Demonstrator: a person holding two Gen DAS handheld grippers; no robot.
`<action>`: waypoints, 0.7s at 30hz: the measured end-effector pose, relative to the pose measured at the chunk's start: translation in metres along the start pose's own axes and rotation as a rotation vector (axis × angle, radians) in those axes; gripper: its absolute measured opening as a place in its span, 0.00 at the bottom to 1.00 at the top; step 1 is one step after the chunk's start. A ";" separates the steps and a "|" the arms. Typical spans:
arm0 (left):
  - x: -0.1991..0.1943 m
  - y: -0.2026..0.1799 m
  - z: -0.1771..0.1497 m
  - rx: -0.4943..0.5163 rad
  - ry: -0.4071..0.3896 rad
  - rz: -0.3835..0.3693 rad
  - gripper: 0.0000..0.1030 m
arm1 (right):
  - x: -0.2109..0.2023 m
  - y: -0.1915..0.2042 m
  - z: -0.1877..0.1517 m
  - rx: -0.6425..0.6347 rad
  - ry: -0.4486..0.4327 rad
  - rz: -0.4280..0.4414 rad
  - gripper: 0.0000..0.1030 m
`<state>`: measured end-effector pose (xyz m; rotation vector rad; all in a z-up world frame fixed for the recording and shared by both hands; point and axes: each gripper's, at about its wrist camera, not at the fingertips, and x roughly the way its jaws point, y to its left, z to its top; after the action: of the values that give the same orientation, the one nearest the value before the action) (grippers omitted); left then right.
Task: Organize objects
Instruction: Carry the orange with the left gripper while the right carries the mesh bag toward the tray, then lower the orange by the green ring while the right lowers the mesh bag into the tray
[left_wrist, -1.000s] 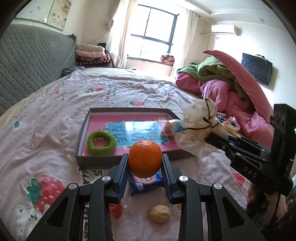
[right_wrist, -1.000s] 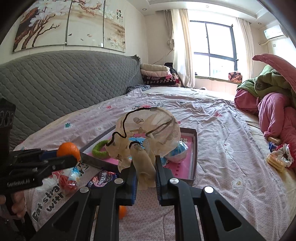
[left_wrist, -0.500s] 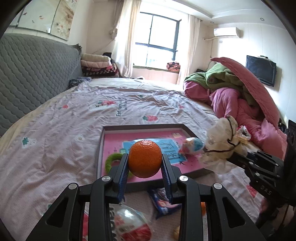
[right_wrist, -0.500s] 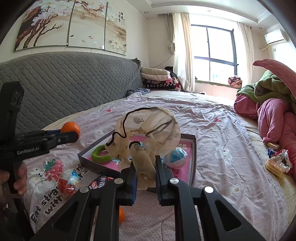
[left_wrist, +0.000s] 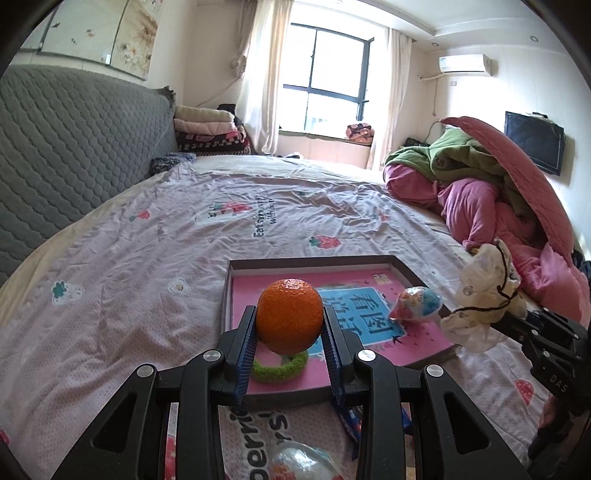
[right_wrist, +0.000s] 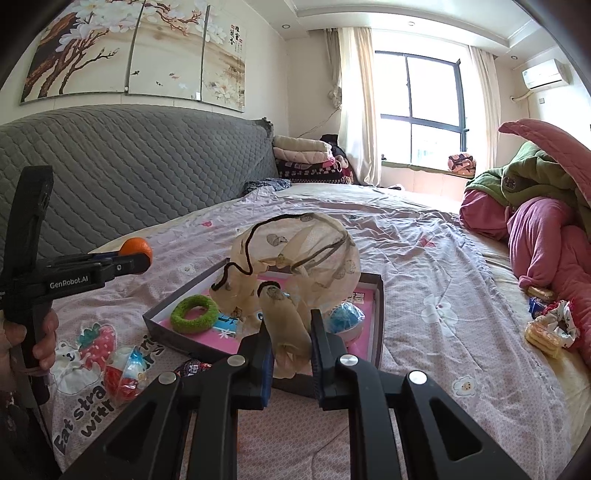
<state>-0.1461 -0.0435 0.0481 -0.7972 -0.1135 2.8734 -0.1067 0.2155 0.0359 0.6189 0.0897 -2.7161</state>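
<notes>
Left fingers (left_wrist: 248, 328) clamp orange (left_wrist: 289, 320) above tray (left_wrist: 314, 263) edge; right fingers (right_wrist: 318, 339) pinch pouch (right_wrist: 295, 266).

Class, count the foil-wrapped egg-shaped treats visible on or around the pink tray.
2: a blue egg inside the tray; a red egg on the bedsheet outside it. Others may be hidden.

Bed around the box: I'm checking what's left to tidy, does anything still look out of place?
Yes. A red-and-white wrapped snack and a dark packet lie loose on the bedspread beside the box, not in it. More wrappers sit by the pink quilt.
</notes>
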 end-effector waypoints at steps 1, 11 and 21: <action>0.003 0.002 0.001 -0.005 0.004 0.000 0.33 | 0.001 0.000 0.001 -0.003 0.000 -0.004 0.17; 0.022 0.007 0.006 -0.015 0.027 -0.003 0.33 | 0.019 0.005 0.013 -0.038 0.010 -0.018 0.17; 0.043 0.005 0.009 -0.011 0.055 -0.014 0.33 | 0.040 0.009 0.019 -0.057 0.027 -0.025 0.18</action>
<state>-0.1877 -0.0418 0.0331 -0.8731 -0.1283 2.8374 -0.1455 0.1915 0.0361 0.6419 0.1828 -2.7195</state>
